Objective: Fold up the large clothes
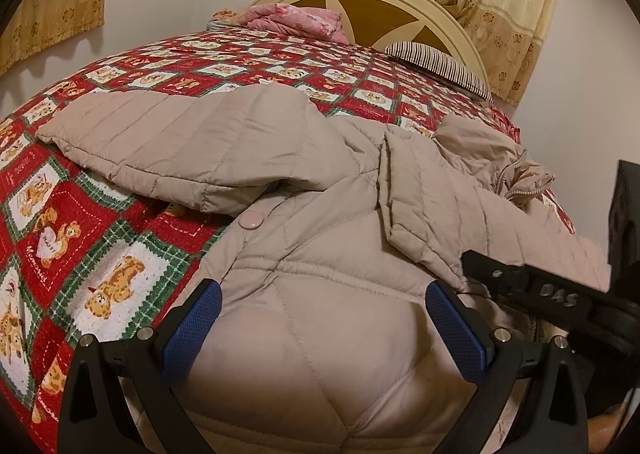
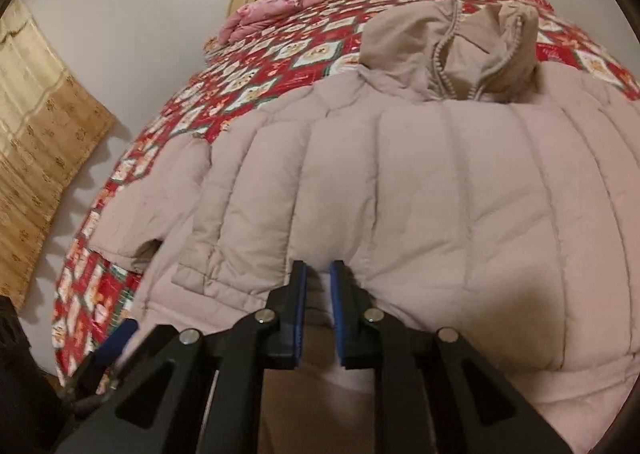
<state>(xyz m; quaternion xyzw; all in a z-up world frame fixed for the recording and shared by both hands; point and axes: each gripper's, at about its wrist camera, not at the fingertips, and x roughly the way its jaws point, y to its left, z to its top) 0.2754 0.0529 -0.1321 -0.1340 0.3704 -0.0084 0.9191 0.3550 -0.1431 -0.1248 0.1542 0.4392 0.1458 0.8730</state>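
Beige quilted jacket (image 1: 320, 214) lies spread on the bed (image 1: 60, 222), directly ahead of both claws. Left claw (image 1: 324, 318) is released, its pads wide apart over the hem. Right claw (image 2: 319, 286) is clenched on the jacket's edge.

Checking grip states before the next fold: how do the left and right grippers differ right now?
The left gripper has its jaws spread wide over the quilted beige jacket; the right gripper has its jaws nearly closed, pinching jacket fabric. The left hovers over a diamond-quilted panel; the right sits at the edge of a channel-quilted panel. Both have black frames and blue pads.
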